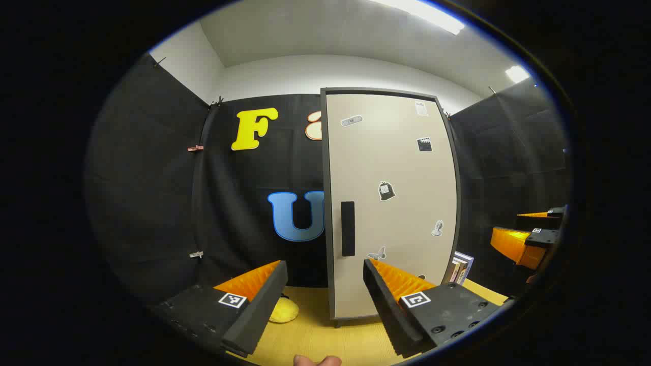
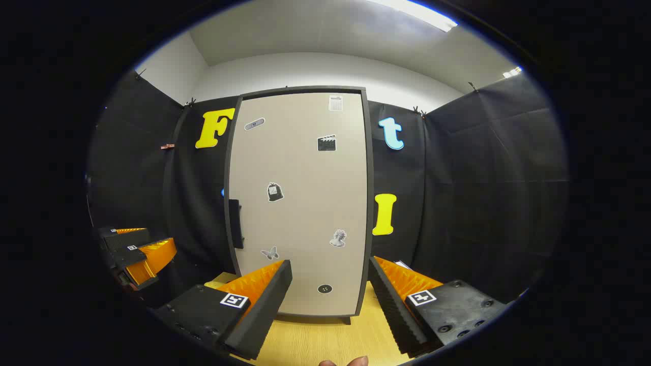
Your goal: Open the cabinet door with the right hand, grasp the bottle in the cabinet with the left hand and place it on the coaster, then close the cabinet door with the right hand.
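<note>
Cabinet (image 2: pixel 300 203) door (image 1: pixel 389 203) is closed, its contents hidden.

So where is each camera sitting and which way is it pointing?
Left gripper view: rides the left gripper, faces the closed cabinet and its handle; own open fingers and a fingertip show, the right gripper off to its right.
Right gripper view: rides the right gripper, faces the cabinet door squarely; own open fingers show, the left gripper off to its left.
Shared: cabinet, handle, table.
</note>
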### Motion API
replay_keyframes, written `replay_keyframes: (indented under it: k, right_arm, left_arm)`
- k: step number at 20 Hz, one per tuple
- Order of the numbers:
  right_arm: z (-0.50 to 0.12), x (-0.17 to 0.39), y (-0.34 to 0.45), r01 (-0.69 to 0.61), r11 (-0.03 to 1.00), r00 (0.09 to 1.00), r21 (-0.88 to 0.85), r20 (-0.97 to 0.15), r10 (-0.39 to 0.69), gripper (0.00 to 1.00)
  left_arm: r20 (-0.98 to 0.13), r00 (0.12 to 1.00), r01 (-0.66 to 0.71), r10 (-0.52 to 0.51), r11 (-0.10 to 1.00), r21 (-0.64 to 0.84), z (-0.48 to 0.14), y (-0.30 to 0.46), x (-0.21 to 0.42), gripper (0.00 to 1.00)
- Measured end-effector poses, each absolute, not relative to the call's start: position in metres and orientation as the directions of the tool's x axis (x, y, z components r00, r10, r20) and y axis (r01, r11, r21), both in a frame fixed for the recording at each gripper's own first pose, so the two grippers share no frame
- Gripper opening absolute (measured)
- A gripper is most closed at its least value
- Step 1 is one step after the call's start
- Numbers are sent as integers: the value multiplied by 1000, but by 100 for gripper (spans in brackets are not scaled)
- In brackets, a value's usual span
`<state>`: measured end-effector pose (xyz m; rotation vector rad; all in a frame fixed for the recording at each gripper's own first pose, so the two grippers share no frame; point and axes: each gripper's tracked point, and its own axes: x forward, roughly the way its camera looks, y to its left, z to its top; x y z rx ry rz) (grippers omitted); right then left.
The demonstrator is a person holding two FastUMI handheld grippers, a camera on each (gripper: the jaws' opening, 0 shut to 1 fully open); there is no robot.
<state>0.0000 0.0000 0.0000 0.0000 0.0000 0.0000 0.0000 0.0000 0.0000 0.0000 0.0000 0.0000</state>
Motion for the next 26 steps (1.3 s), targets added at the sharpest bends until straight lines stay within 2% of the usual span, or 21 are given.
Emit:
replay_keyframes:
  k: [19,26]
  right_arm:
    - [4,-2,2,7,1000,1000,-15,12,-7,98]
    - [5,5,22,-20,1000,1000,-4,7,20,98]
  left_arm:
    - [0,1000,-7,7,1000,-3,-1,6,-2,95]
    - [1,1000,-14,14,1000,-8,-1,17,0,95]
